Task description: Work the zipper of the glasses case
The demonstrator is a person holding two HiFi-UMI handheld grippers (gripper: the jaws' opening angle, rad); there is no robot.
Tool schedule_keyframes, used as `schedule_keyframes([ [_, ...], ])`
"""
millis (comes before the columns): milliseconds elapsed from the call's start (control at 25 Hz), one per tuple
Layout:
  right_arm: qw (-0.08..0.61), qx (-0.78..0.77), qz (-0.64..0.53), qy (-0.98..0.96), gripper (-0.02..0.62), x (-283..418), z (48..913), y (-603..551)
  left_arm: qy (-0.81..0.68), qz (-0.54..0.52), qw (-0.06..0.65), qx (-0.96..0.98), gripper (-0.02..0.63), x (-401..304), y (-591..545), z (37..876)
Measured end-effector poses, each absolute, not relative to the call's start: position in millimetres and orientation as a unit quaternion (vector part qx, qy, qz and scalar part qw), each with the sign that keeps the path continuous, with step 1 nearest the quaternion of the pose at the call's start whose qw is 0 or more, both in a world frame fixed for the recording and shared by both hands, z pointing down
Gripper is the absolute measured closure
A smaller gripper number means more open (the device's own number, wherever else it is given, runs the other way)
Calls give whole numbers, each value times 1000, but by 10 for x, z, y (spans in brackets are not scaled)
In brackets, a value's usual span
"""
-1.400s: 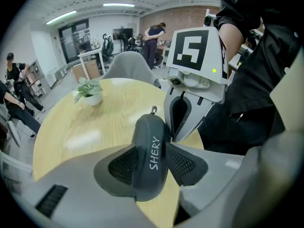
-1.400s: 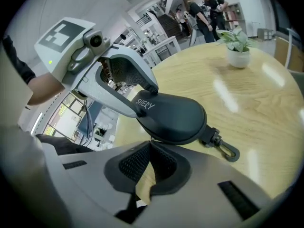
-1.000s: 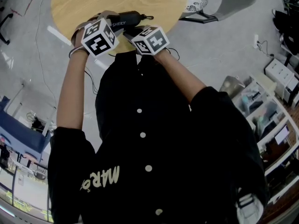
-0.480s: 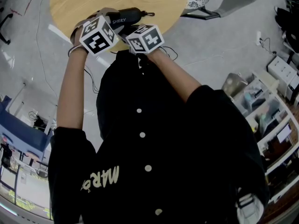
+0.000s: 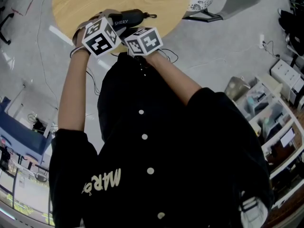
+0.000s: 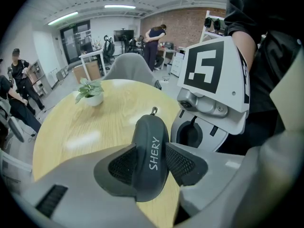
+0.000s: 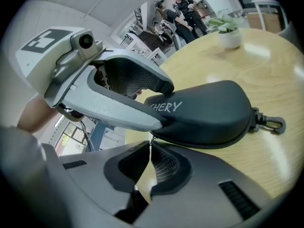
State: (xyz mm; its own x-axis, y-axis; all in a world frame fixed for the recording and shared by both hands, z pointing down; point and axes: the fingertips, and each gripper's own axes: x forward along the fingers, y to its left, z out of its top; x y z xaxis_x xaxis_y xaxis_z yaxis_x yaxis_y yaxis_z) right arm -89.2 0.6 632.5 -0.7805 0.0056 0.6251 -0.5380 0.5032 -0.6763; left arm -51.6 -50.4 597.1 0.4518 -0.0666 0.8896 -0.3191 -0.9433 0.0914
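Wooden table (image 6: pixel 85 127), dark domed glasses case (image 6: pixel 149 156)

Round table (image 5: pixel 156 4) of light wood, seen from above.
A small potted plant (image 6: pixel 90 91) is set toward its far side; a dark glasses case (image 6: pixel 149 160) is seen at the near edge, though contact with the wood cannot be told.

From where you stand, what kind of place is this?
Probably an open-plan office: a round wooden table with a potted plant, desks behind it, and ceiling strip lights.
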Motion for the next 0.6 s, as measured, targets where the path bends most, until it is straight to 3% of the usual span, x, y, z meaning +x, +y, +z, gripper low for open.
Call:
schedule_keyframes([
  [80, 294, 154, 459, -824, 589, -892, 6283, 20, -116, 512, 120, 843, 416, -514, -500, 5963],
  [320, 338, 124, 410, -838, 483, -745, 6223, 152, -167, 482, 131, 850, 413, -526, -492, 5854],
  [600, 394, 91, 262, -876, 469, -393, 6011, 22, -308, 439, 159, 829, 413, -876, -293, 5791],
])
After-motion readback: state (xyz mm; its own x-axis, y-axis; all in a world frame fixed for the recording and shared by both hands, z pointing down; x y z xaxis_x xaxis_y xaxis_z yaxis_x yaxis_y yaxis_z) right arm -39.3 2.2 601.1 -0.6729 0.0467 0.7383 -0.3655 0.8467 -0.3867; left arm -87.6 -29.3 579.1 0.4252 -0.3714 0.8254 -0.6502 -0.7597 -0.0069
